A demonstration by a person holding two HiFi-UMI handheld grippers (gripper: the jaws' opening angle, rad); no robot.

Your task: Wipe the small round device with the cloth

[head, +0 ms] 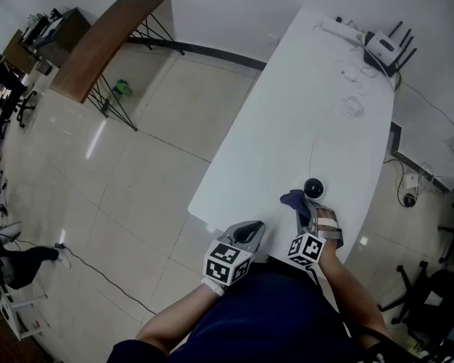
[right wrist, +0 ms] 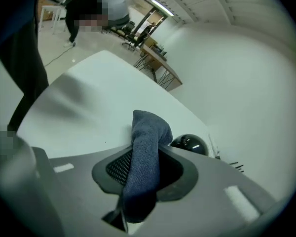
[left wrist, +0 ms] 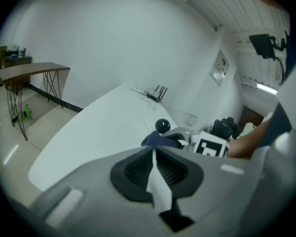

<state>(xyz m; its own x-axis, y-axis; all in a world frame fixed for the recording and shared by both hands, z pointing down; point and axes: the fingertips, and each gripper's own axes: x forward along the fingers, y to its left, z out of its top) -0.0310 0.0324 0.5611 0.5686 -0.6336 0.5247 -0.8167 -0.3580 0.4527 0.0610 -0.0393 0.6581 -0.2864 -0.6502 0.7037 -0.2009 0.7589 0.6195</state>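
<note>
Your right gripper [head: 310,216] is clamped on the blue cloth [right wrist: 147,142], just beside the round device [head: 313,188]. Your left gripper [head: 251,231], left of the device, has its jaws together, empty.

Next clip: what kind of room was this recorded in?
Probably an office or workroom rather than a home: a long white table carrying a router and loose cables, a wooden desk on thin metal legs by the wall, and wheeled office chairs on a tiled floor.

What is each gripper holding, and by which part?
The right gripper holds the blue cloth, pinched along its bunched middle, with one end poking out past the jaws. The left gripper holds nothing; its jaws are together.
</note>
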